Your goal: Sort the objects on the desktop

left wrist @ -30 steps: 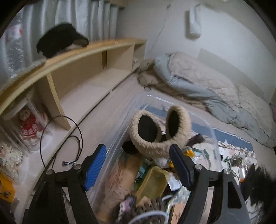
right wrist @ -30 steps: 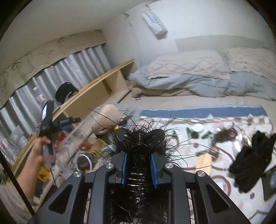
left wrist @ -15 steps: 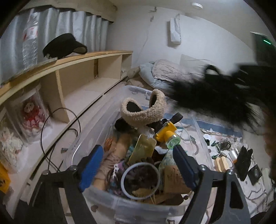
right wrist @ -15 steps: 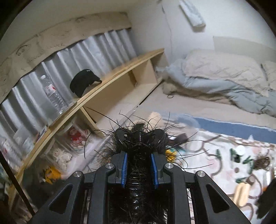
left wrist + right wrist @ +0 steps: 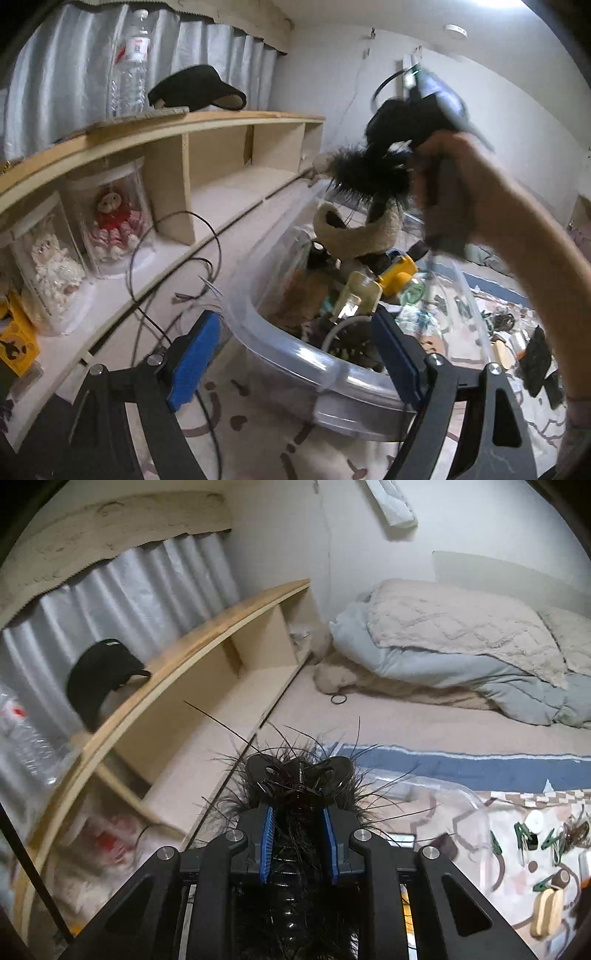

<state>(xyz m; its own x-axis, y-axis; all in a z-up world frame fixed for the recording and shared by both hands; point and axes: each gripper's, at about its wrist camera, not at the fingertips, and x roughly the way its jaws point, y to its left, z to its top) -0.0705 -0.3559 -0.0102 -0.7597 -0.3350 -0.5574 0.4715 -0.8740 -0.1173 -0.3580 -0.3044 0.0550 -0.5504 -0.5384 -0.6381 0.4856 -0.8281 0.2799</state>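
The left gripper (image 5: pixel 295 365) points down at the near rim of a clear plastic bin (image 5: pixel 332 373); its blue pads stand wide apart, one on each side of the rim, and press on nothing. The right gripper (image 5: pixel 299 834) is clamped on a black feathered hair clip (image 5: pixel 299 775), whose thin feathers stick out around the pads. In the left wrist view a bare hand (image 5: pixel 465 192) holds the right gripper above the far part of the bin, with the forearm coming in from the lower right, and the feathered clip (image 5: pixel 369 173) hangs over the bin's contents; this part is blurred. The bin is full of mixed things, among them a beige fluffy earmuff (image 5: pixel 354 232) on top and a yellow object (image 5: pixel 399 275) beside it. The bin stands on a patterned mat (image 5: pixel 517 834), where green clothes pegs (image 5: pixel 524 838) and other small things lie to the right. To the left runs a low wooden shelf (image 5: pixel 207 122) with black cables (image 5: pixel 177 266) before it, dolls in clear cases (image 5: pixel 110 221) under it, and a water bottle (image 5: pixel 129 70) and a black visor cap (image 5: pixel 195 88) on top. Farther away, a folded quilt (image 5: pixel 461 635) lies against the white wall.
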